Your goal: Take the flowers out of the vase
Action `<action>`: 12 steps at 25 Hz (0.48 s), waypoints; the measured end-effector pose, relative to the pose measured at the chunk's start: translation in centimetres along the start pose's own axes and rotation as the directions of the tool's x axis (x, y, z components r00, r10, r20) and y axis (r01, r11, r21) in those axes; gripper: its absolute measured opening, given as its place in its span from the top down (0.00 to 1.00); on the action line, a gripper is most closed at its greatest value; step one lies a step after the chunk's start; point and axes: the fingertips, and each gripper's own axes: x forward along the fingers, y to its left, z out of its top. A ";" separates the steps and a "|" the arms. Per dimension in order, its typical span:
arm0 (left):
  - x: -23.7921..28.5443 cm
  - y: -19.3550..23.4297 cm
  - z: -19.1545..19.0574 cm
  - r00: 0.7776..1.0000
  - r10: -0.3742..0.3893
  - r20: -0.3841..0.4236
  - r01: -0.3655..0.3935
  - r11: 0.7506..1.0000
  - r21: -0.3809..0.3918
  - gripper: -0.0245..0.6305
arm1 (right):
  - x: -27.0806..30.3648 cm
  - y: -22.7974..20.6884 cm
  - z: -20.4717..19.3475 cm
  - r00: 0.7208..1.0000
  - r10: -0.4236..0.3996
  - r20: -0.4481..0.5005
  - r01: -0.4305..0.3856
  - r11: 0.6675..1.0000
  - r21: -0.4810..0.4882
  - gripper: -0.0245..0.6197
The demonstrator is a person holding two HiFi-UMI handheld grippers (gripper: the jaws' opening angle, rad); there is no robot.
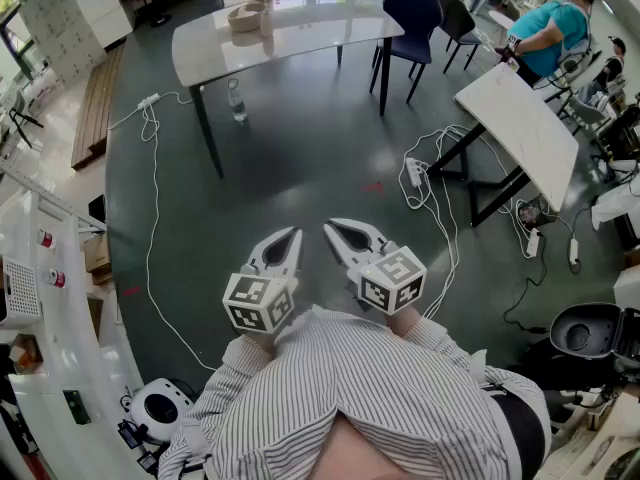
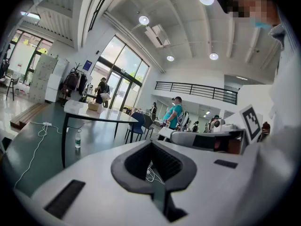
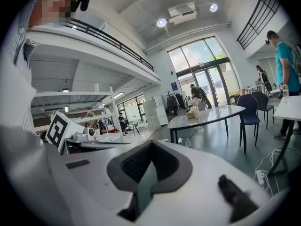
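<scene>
The vase of pale pink flowers point(image 1: 267, 6) stands on the far white table point(image 1: 300, 38), next to a small tan box point(image 1: 245, 16). Both grippers are held close to my body, far from that table. My left gripper point(image 1: 296, 232) and right gripper point(image 1: 328, 226) are side by side over the dark floor, both shut with nothing between the jaws. In the right gripper view the flowers point(image 3: 194, 102) show small on the distant table point(image 3: 211, 115). In the left gripper view the same table point(image 2: 101, 116) carries the box point(image 2: 94, 106); the vase is too small to make out there.
A water bottle point(image 1: 236, 100) stands on the floor under the far table. White cables and a power strip point(image 1: 414, 173) lie on the floor. A blue chair point(image 1: 412, 16) and a second white table point(image 1: 525, 128) are at the right, with a seated person in teal point(image 1: 548, 30). White shelving point(image 1: 40, 268) is at the left.
</scene>
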 end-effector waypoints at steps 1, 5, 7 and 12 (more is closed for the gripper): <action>0.1 0.1 0.0 1.000 0.003 0.001 -0.003 1.000 -0.003 0.94 | 0.0 -0.1 0.0 1.000 -0.001 0.000 0.001 1.000 -0.002 0.94; 0.3 0.0 -0.2 1.000 0.002 -0.002 -0.002 1.000 -0.007 0.94 | -0.1 -0.2 -0.2 1.000 -0.007 -0.009 0.007 1.000 -0.019 0.94; 0.3 -0.3 -0.4 1.000 -0.005 -0.005 0.005 1.000 -0.004 0.94 | -0.3 -0.4 -0.2 1.000 -0.017 -0.012 0.016 0.999 -0.036 0.94; 0.2 -0.4 -0.6 1.000 -0.018 -0.006 0.018 1.000 0.002 0.94 | -0.3 -0.6 -0.2 1.000 -0.030 0.002 0.030 0.999 -0.027 0.94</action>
